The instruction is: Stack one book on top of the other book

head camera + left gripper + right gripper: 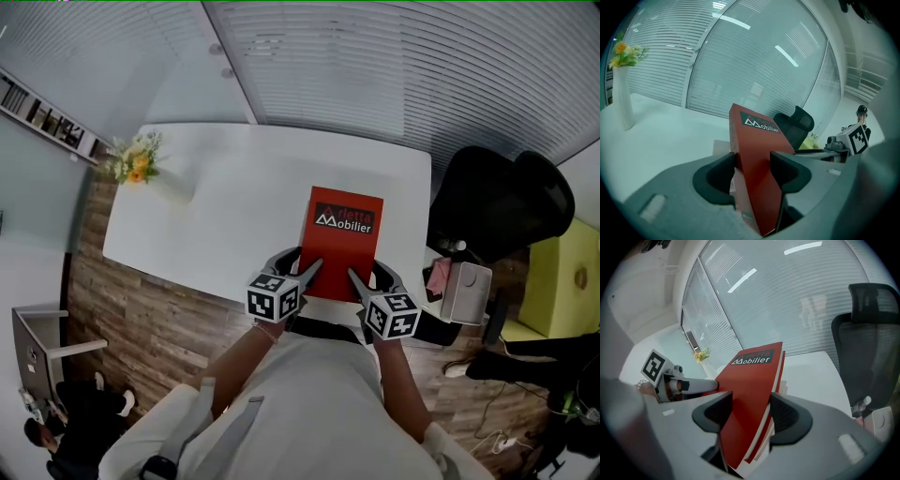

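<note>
White worktop [234,187] before slatted blinds, vase of flowers [142,165] at its far corner: left tongs [306,263] and right tongs [367,274] both clamp one red book [343,242] by its near edge.

Bright, even light; strong fisheye bending; dark vignetted corners; cool tint.
</note>
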`<state>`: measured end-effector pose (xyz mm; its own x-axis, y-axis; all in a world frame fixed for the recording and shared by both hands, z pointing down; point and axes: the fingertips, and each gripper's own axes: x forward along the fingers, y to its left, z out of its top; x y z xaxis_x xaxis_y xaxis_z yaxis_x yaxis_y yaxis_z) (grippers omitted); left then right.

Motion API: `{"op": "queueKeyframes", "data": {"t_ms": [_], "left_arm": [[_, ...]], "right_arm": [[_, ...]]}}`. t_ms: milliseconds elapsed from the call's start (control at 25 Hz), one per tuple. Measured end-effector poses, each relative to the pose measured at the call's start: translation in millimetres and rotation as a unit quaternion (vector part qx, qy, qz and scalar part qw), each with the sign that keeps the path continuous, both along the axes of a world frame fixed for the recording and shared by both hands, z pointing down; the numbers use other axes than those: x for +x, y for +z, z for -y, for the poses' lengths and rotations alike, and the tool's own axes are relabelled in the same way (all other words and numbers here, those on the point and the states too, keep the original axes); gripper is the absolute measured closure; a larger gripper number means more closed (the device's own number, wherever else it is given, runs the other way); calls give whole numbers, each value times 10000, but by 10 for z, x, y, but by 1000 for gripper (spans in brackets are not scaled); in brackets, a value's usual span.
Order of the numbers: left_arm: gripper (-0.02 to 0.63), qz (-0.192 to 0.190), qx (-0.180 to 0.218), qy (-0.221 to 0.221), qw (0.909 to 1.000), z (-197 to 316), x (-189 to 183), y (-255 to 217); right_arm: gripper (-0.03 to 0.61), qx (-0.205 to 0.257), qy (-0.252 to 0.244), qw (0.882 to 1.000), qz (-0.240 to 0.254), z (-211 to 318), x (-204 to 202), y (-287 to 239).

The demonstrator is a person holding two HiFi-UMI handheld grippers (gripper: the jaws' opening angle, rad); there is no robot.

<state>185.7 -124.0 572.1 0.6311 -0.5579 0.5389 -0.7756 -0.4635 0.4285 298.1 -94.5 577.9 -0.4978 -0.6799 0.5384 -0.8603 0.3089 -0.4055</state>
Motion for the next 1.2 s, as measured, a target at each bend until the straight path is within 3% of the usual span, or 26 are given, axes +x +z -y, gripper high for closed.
{"op": "queueKeyframes", "data": {"t_ms": [760,1200], "left_arm": [[370,-80,-85,218,9997,237,-245,34],[368,-45,-347,383,9987,208,-254,331]], "right_arm": [[333,-172,41,9997,-164,198,-255,12],[342,-493,59,9984,-256,146,-270,277]]}}
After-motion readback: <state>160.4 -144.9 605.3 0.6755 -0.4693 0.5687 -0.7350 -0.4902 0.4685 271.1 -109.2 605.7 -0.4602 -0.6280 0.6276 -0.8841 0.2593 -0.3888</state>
